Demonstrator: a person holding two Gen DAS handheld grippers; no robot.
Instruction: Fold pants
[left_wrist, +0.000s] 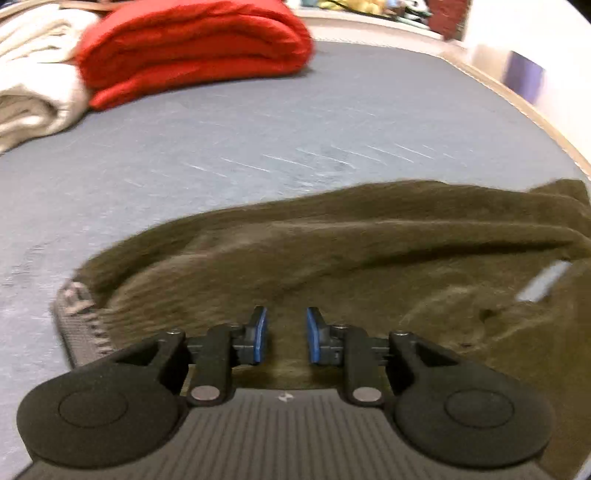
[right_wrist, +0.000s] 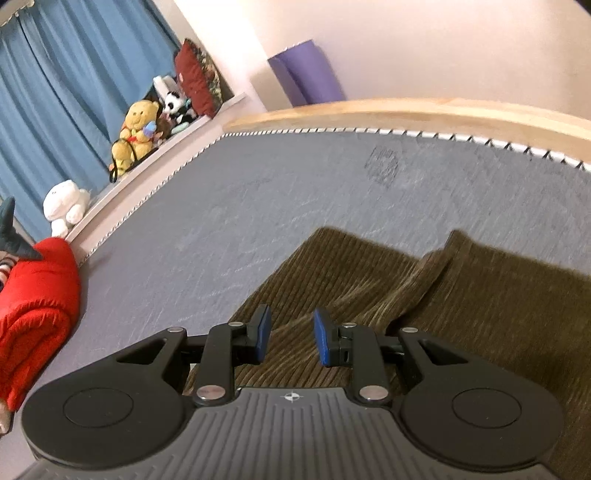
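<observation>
Olive-brown corduroy pants lie spread on a grey mattress. In the left wrist view their grey waistband shows at the left, with a white label at the right. My left gripper is open and empty just above the cloth near the waistband. In the right wrist view the two pant legs lie side by side, their ends pointing toward the far edge. My right gripper is open and empty just above the left leg.
A folded red blanket and a cream blanket lie at the mattress's far left. The red blanket also shows in the right wrist view. A wooden bed frame, stuffed toys on a ledge, blue curtains and a purple roll surround the bed.
</observation>
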